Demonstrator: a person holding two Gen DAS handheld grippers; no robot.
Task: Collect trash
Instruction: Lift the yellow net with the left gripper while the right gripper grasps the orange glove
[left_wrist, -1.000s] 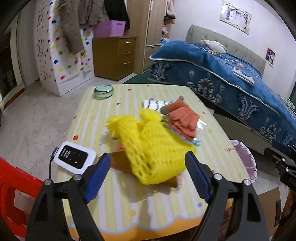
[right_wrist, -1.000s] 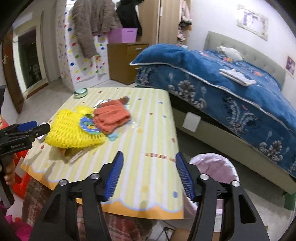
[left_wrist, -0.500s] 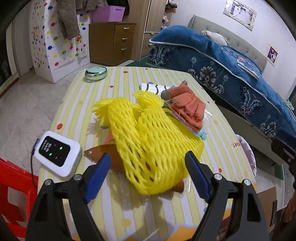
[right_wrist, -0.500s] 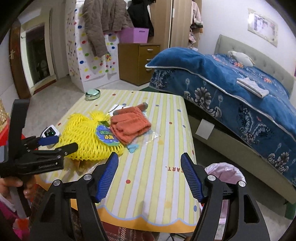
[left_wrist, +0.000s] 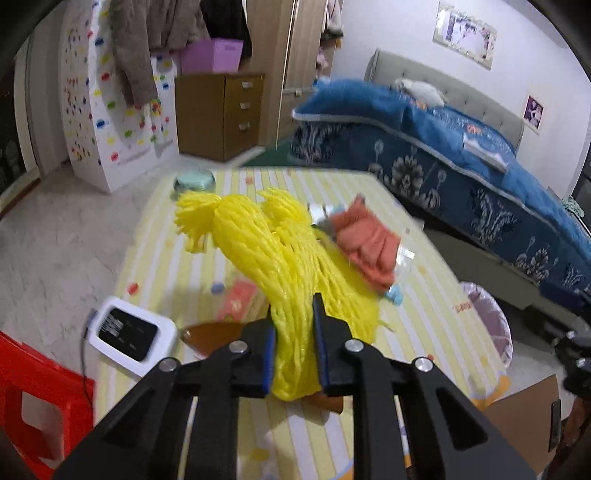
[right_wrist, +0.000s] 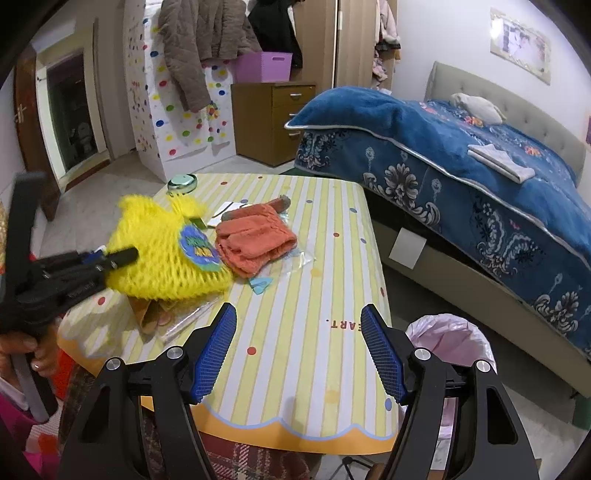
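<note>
**Left tongs closing on the yellow net**

On your far left stood a red chair (left_wrist: 33, 387), and beside it, on the bench (right_wrist: 306, 295) with its striped cloth, lay a white device with a dark screen (left_wrist: 129, 334). Your left tongs (left_wrist: 293, 343) were closing, with the near end of the yellow net (left_wrist: 280, 258) bunched tight between the blue pads (left_wrist: 269, 360); the rest of the net stretched away over the bench toward a small round tin (right_wrist: 182, 183) at the far edge. Under the net lay a brown scrap (left_wrist: 207, 334) and a clear wrapper (right_wrist: 188, 321). Just right of the net, touching it, sat a folded orange cloth (right_wrist: 255, 242). Your right tongs (right_wrist: 299, 347) hung wide open over the near edge of the bench, nothing between the pads. Right of the bench, on the floor, stood a bin lined with a pink bag (right_wrist: 454, 332), and beyond it the bed (right_wrist: 461, 155) under a blue blanket.
</note>
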